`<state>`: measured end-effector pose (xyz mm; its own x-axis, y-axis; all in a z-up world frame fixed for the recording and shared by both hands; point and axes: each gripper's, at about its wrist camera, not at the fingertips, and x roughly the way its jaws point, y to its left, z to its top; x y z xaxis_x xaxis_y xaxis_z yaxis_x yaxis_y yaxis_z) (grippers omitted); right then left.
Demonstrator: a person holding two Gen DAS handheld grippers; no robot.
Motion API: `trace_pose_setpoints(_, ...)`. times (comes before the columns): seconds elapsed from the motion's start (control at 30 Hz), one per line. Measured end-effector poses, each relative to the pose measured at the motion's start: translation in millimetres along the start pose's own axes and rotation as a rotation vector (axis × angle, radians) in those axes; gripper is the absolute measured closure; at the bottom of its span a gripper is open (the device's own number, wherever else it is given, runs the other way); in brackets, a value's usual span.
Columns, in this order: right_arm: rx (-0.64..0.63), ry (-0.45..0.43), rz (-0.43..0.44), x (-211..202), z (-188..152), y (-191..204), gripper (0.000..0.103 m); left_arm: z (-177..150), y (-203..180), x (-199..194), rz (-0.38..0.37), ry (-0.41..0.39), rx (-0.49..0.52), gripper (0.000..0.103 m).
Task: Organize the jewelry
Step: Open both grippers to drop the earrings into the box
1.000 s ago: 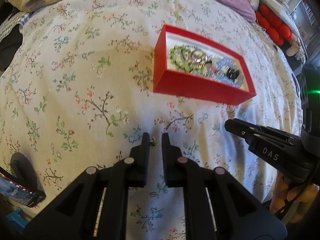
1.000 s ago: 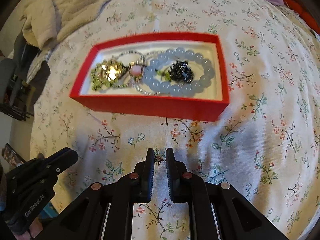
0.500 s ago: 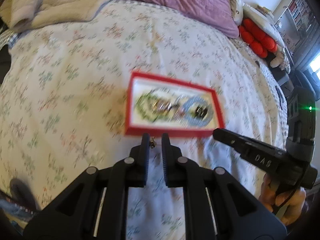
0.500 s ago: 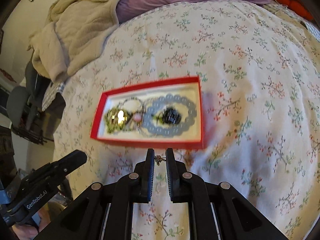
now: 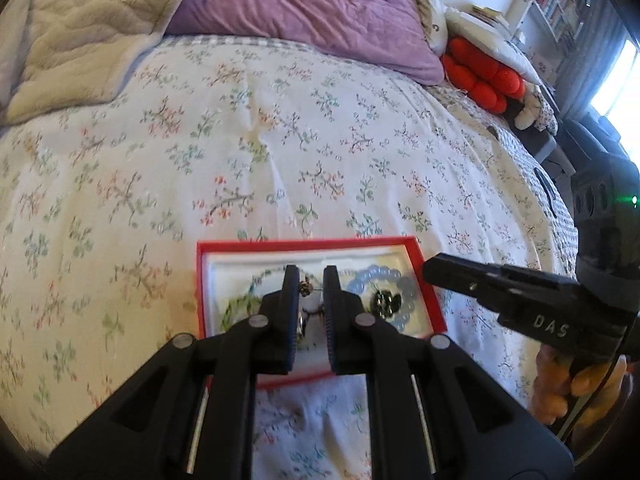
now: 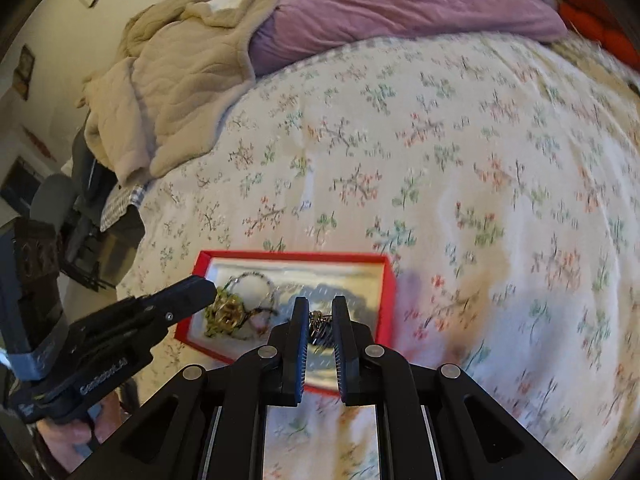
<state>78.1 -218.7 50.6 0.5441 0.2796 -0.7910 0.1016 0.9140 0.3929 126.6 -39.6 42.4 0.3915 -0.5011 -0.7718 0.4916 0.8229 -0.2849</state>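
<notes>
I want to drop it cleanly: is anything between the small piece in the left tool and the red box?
Nothing visible: the small piece in the left tool hangs over the open red box; only bracelets lie beneath.

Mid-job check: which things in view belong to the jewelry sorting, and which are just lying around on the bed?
Job:
red jewelry box
pale blue bead bracelet
green bead bracelet
small earring at the left gripper
small chain piece at the right gripper

Lying about:
purple pillow
beige blanket
red cushion
</notes>
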Motion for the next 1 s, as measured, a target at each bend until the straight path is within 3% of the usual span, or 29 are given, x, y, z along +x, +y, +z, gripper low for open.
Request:
trace_pose_setpoints(0.23, -0.041, -0.019, 0.05, 9.4, 7.3, -1.3, 0.091, -0.3, -9.9, 17.1, 0.011, 0.001, 0.094, 0.09)
trace_pose_setpoints(0.6, -0.036, 0.015, 0.024, 26.9, 4.2, -2.8, 0.091, -4.3, -8.6, 28.4, 0.059, 0.021, 0.134, 0.088)
trace_pose_setpoints(0.77, -0.037, 0.014, 0.022, 28.3, 3.4, -2.6, 0.091, -4.9, -10.7, 23.3, 0.068, 0.009, 0.142, 0.065)
trace_pose_setpoints(1.0, -0.04, 0.017, 0.014, 30.8, 4.7, -2.0, 0.09, -3.8, -10.8, 16.6, 0.075, -0.003, 0.144, 0.062)
